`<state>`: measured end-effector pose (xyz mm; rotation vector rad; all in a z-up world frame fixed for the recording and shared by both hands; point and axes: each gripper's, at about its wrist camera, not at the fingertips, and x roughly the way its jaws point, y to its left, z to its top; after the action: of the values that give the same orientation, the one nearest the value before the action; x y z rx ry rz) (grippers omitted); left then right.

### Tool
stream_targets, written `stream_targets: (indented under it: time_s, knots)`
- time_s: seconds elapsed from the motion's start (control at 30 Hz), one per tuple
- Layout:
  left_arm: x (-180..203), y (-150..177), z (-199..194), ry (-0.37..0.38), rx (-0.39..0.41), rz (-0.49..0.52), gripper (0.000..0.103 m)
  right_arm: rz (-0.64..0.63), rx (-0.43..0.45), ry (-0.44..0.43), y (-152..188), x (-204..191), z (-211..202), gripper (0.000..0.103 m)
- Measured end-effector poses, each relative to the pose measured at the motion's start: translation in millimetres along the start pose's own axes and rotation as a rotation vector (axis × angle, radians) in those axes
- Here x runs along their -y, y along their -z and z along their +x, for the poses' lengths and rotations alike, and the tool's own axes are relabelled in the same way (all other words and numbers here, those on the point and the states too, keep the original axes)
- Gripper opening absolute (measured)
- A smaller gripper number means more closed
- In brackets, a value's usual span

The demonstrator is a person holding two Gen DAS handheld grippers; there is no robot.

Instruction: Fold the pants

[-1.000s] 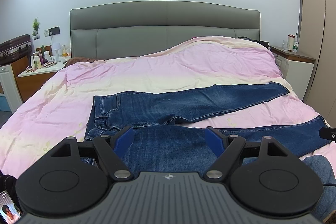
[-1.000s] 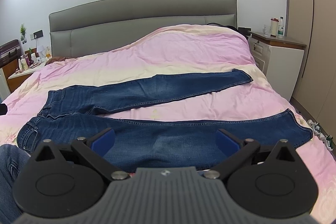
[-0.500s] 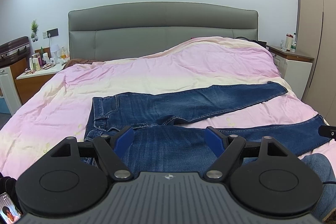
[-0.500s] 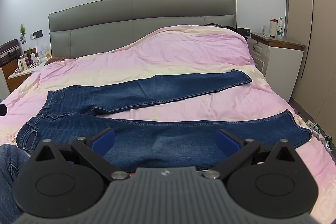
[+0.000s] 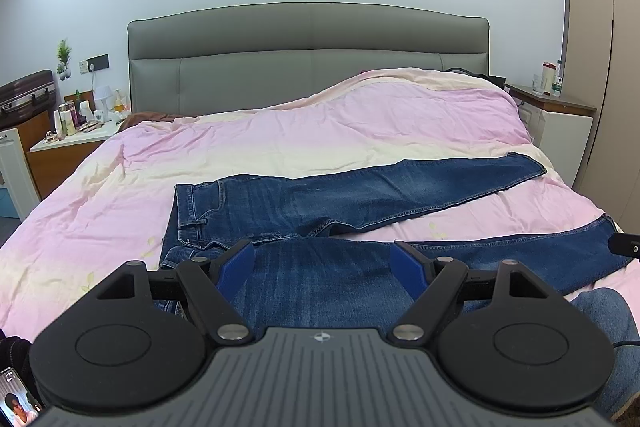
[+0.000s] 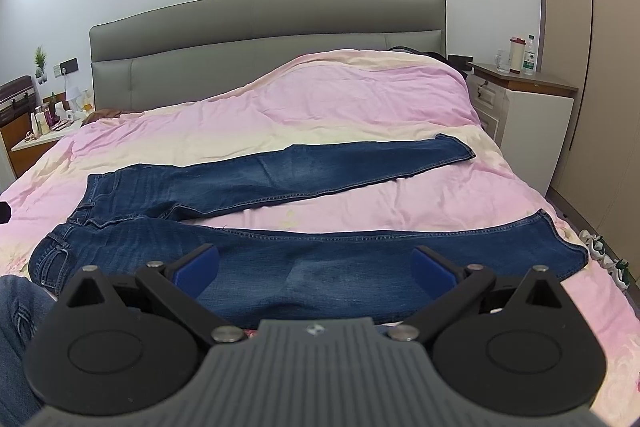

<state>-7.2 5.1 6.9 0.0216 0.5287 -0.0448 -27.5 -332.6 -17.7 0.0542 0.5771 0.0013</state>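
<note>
1. So, the jeans lie flat on the pink duvet, waistband toward the left side of the bed, the two legs splayed apart in a V toward the right. Nothing is folded yet, by the look of it.
2. Both tools hang just above the near leg. The left gripper sits over the thigh end, near the waistband; the right gripper sits further along, toward the knee.
3. Jaws on both are spread wide and hold nothing, with the blue pads well apart.
4. My guess is they are spaced like that to take the near leg at two places and lay it over the far one — one grip alone would let the denim sag.
5. A nightstand stands to the right of the bed.
</note>
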Motion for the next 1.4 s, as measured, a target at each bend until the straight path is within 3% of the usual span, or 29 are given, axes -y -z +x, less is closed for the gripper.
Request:
stream_targets:
  time_s: [0.3, 0.43, 0.53, 0.63, 0.73, 0.8, 0.9, 0.97, 1.13, 1.3, 1.4]
  knots:
    - [-4.4, 3.4, 9.7, 0.019, -0.033, 0.019, 0.091, -0.003, 0.004, 0.004, 0.6, 2.0, -1.1, 0.098]
    - [-10.6, 4.3, 18.9, 0.05, -0.067, 0.105, 0.086, -0.014, 0.009, -0.002, -0.3, 4.3, 2.8, 0.098]
    - [-16.9, 3.9, 27.4, 0.086, -0.098, 0.206, 0.085, -0.039, 0.044, -0.063, -0.5, 13.1, 5.3, 0.098]
    - [-25.9, 1.3, 38.8, 0.067, -0.123, 0.288, 0.083, -0.075, 0.027, -0.061, -6.6, 26.9, 17.4, 0.097]
    - [-41.6, -2.6, 55.0, 0.064, -0.161, 0.328, 0.08, -0.122, 0.003, -0.024, -12.8, 46.3, 34.1, 0.083]
    - [-56.9, -8.4, 71.5, 0.058, -0.191, 0.335, 0.079, -0.132, -0.037, 0.008, -17.5, 63.4, 49.8, 0.082]
    - [-85.3, -17.6, 104.8, 0.037, -0.234, 0.292, 0.076, -0.107, -0.083, 0.042, -22.6, 92.4, 75.1, 0.077]
    - [-106.1, -21.7, 130.9, 0.034, -0.265, 0.246, 0.075, -0.098, -0.103, 0.051, -23.2, 108.8, 95.6, 0.067]
    - [-135.1, -11.0, 191.1, 0.041, -0.374, 0.333, 0.073, -0.172, -0.142, 0.084, -15.3, 137.3, 149.4, 0.063]
    - [-142.6, 15.8, 239.2, 0.128, -0.578, 0.4, 0.062, -0.226, -0.241, 0.09, 4.6, 172.9, 196.3, 0.063]
    - [-142.6, 35.0, 260.7, 0.141, -0.689, 0.45, 0.055, -0.259, -0.318, 0.118, 19.9, 191.9, 217.8, 0.053]
